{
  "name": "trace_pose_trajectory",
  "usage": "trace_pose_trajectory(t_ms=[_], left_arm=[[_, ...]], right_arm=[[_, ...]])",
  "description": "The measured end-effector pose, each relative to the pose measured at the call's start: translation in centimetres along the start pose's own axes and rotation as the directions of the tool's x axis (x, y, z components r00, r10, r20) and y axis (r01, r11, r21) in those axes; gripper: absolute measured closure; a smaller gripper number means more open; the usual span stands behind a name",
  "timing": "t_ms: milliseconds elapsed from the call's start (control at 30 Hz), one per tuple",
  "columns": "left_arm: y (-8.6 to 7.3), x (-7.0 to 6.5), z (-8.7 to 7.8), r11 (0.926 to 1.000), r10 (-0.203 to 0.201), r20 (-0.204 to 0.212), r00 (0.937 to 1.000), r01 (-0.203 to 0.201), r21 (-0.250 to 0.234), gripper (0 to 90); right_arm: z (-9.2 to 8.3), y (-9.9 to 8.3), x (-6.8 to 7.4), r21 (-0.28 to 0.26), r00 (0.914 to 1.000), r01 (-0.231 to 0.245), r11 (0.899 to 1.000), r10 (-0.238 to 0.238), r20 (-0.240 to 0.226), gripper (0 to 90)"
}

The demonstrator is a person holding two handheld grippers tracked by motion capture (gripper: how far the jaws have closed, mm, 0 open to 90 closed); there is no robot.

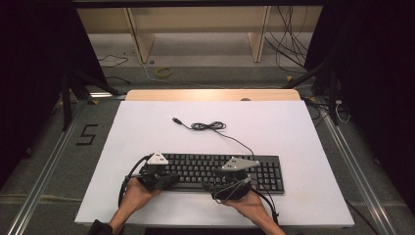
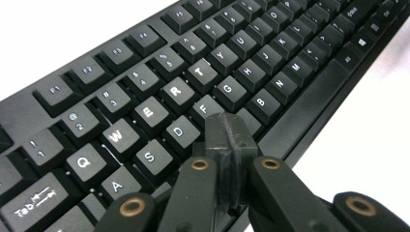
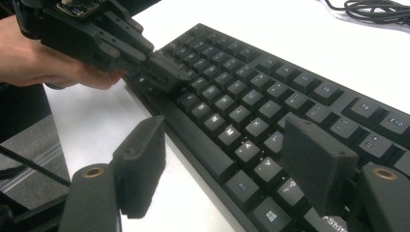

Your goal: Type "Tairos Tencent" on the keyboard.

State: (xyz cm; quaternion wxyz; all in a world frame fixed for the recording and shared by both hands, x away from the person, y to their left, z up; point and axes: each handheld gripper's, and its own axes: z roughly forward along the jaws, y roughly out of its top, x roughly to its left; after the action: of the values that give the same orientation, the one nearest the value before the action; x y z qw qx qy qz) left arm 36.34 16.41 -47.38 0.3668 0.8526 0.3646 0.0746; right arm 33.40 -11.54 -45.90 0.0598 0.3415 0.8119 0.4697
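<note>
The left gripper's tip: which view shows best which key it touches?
The left gripper view: the shut left gripper sits over the keyboard near F. The right gripper view shows it side-on, key hidden. The high view shows it too small.

We see a white table top (image 1: pixel 274 127) with a bare wooden edge (image 1: pixel 210 95) at its far side; beyond it we see a grey floor (image 1: pixel 195 73) strewn with loose cables (image 1: pixel 288 44) and a yellow coil (image 1: pixel 163 72); a black "5" (image 1: pixel 86 134) marks the floor at left; metal rails (image 1: pixel 46 169) flank the table.
</note>
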Motion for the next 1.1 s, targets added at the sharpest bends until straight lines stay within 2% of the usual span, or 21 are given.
trace_pose_trajectory(t_ms=[133,200,367,500,633,733,867,1100], left_arm=[[0.1,0.3,-0.6,0.999,-0.016,0.005,0.9999,0.016,-0.043,87.5],[0.1,0.5,-0.9,0.9971,-0.037,0.009,0.9993,0.037,-0.067,84.9],[0.2,0.7,-1.4,0.992,-0.053,0.013,0.9985,0.054,-0.114,79.7],[0.2,1.0,-1.7,0.9889,-0.063,0.015,0.9979,0.064,-0.134,76.0],[0.2,1.0,-1.8,0.9864,-0.073,0.017,0.9972,0.074,-0.146,71.8],[0.3,1.2,-1.9,0.9856,-0.084,0.008,0.9965,0.084,-0.147,65.2],[0.3,1.5,-2.1,0.9833,-0.108,0.0,0.9941,0.107,-0.147,56.4],[0.5,1.9,-2.3,0.9768,-0.144,-0.001,0.9896,0.142,-0.161,46.2]], right_arm=[[0.0,0.0,0.0,-0.003,1.0,-0.004,1.0,0.004,-0.003,33.6],[0.0,0.0,-0.1,-0.002,1.0,-0.003,1.0,0.003,-0.002,33.6],[0.0,0.0,0.0,-0.003,1.0,-0.003,1.0,0.003,-0.003,33.5],[0.0,0.0,0.0,-0.003,1.0,-0.003,1.0,0.003,-0.003,33.6],[0.1,0.0,0.1,0.0,1.0,-0.002,1.0,0.002,-0.005,33.5],[0.1,0.0,0.1,0.002,1.0,-0.002,1.0,0.002,-0.006,33.5],[0.1,0.0,0.2,-0.001,1.0,-0.001,1.0,0.001,-0.008,33.4],[0.1,0.0,0.2,-0.001,0.9999,-0.001,1.0,0.001,-0.011,33.3]])
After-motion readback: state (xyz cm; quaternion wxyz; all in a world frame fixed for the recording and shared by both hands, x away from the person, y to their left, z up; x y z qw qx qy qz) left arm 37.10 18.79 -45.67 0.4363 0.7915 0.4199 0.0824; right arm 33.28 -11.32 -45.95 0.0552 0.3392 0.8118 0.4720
